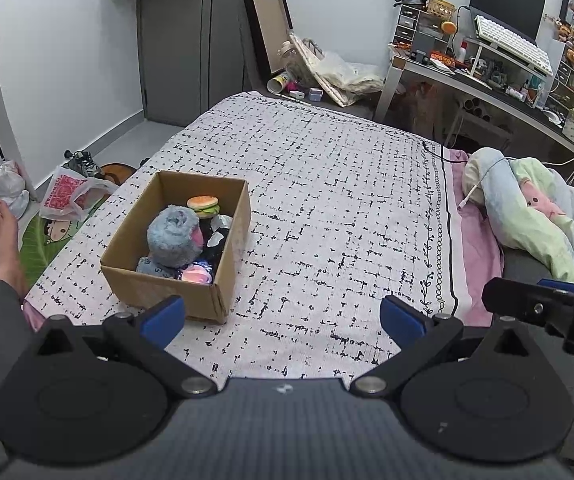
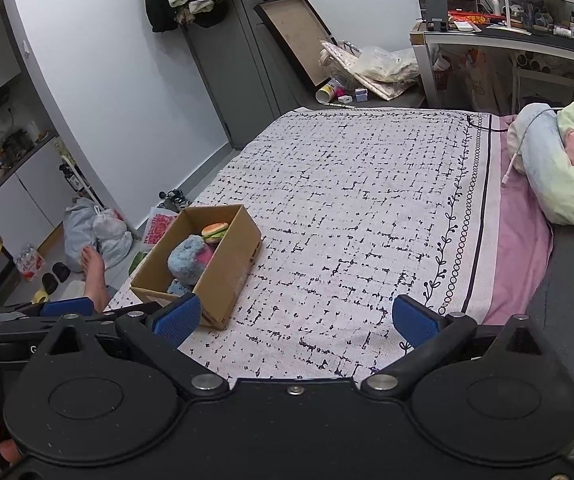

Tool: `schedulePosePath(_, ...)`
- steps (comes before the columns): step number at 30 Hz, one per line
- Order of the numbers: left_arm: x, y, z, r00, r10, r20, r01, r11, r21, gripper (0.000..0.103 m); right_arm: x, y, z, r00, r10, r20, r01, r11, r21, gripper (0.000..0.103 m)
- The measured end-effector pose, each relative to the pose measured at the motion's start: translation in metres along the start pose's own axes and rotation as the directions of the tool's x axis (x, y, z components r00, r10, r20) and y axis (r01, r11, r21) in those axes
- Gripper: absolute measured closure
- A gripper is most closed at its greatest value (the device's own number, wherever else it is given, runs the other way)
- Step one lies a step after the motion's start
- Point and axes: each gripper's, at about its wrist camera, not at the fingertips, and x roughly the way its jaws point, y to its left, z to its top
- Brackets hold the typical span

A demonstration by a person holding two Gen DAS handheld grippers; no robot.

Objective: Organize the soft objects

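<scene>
A brown cardboard box (image 1: 207, 300) stands on the patterned bed cover near its left edge; it also shows in the right wrist view (image 2: 223, 280). In it lie a fluffy blue-and-pink plush (image 1: 173, 236) (image 2: 191, 258), a burger toy (image 1: 203, 205) (image 2: 215, 232), a black-and-silver item (image 1: 219, 236) and a small pink toy (image 1: 195, 275). My left gripper (image 1: 283, 318) is open and empty, held above the cover just right of the box. My right gripper (image 2: 295, 318) is open and empty, right of the box. The right gripper also shows in the left wrist view (image 1: 547, 308).
A rolled pastel blanket (image 1: 535, 212) (image 2: 567, 168) lies on the bed's right side. A desk with a keyboard (image 1: 511, 44) stands at the back right. Bags (image 1: 71, 196) and a bare foot (image 1: 5, 240) are on the floor left of the bed.
</scene>
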Motion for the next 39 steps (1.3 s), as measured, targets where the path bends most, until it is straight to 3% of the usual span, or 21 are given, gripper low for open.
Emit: schedulePosePath(39, 0.0023, -0.0023, -0.0058, 1.000, -0.002, -0.017, 0.002, 1.000, -0.006, 0.000, 0.0027, -0.0035, -0.0051, 1.000, -0.011, -0.014, 0.011, 1.000, 0.002, 0.000)
